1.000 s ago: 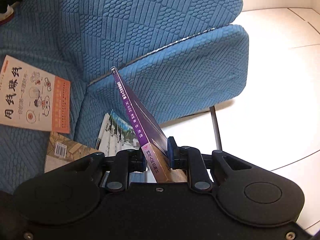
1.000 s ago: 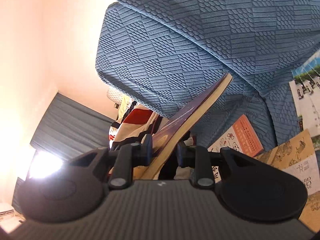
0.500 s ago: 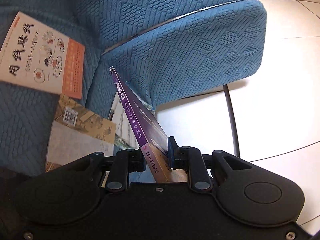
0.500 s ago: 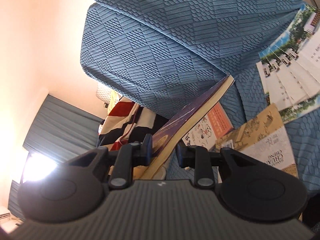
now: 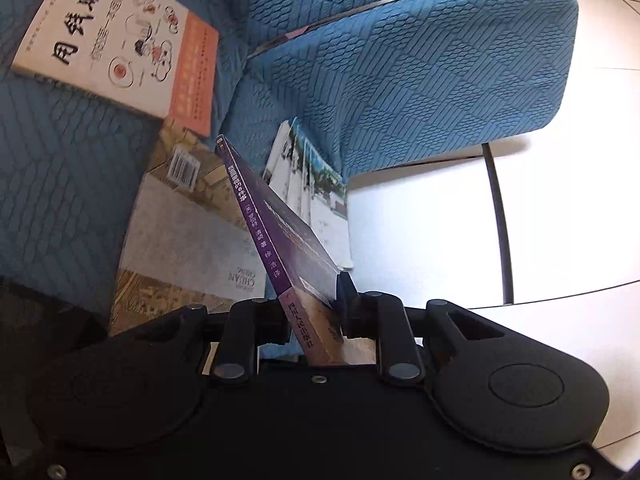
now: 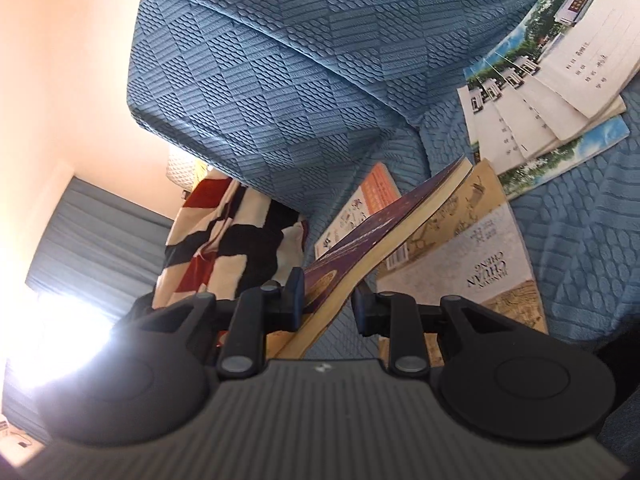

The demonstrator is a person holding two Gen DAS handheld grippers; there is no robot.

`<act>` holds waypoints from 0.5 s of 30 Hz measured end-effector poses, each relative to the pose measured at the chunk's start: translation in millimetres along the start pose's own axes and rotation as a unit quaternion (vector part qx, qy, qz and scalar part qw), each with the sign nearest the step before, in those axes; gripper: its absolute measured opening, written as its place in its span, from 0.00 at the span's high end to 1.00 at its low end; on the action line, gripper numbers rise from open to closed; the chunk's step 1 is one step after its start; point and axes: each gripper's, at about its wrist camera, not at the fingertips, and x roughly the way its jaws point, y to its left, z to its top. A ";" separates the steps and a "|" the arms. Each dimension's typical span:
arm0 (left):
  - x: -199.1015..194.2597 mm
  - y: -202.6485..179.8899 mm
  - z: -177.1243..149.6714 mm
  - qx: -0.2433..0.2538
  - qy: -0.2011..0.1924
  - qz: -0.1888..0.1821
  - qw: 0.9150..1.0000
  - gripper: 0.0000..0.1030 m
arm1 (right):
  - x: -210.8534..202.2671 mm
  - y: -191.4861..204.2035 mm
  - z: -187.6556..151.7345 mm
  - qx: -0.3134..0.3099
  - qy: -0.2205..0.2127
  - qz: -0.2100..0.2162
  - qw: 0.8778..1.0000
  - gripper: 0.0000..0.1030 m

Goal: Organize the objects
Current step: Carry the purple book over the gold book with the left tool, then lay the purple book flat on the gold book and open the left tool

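Lowered toward the sofa (image 5: 420,80), purple book (image 5: 276,220) now nearer the beige book (image 5: 184,240).
Left gripper (image 5: 314,312) and right gripper (image 6: 326,296) tilted downward, both clamped on the purple book.

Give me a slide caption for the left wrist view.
Left gripper clamps a purple book above books scattered on a blue sofa.

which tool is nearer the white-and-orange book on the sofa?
Can't tell; no view shows both. Left tool and right tool each clamp the purple book, short of the white-and-orange book.
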 end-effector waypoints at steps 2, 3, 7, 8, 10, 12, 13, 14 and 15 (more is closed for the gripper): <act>3.1 4.6 -3.0 0.000 0.004 0.009 1.000 0.79 | 1.6 -7.8 -2.7 0.006 0.008 -0.001 1.000 0.73; 4.2 6.8 -4.3 -0.001 0.005 0.014 1.000 0.79 | 3.0 -11.9 -4.2 0.012 0.011 -0.001 1.000 0.73; 5.7 17.2 -9.4 -0.006 0.006 0.023 1.000 0.78 | 9.8 -24.2 -8.7 0.027 0.028 -0.001 0.999 0.72; 5.9 19.4 -10.4 -0.007 0.005 0.022 1.000 0.78 | 11.0 -25.6 -9.1 0.027 0.031 -0.001 0.999 0.73; 5.7 22.7 -12.5 -0.010 0.005 0.015 1.000 0.78 | 12.1 -26.1 -9.2 0.025 0.035 0.000 0.999 0.72; 6.8 25.2 -14.7 -0.009 0.009 0.012 1.000 0.77 | 12.5 -27.3 -8.7 0.028 0.038 -0.001 0.999 0.72; 7.1 25.2 -16.6 -0.004 0.013 0.013 1.000 0.77 | 13.3 -29.1 -8.6 0.033 0.043 -0.005 0.999 0.70; 8.0 25.6 -18.4 0.000 0.016 0.016 1.000 0.77 | 14.3 -31.4 -8.7 0.039 0.049 -0.012 0.998 0.70; 8.7 26.5 -19.8 0.002 0.019 0.021 1.000 0.77 | 15.5 -32.8 -9.4 0.043 0.056 -0.018 0.997 0.69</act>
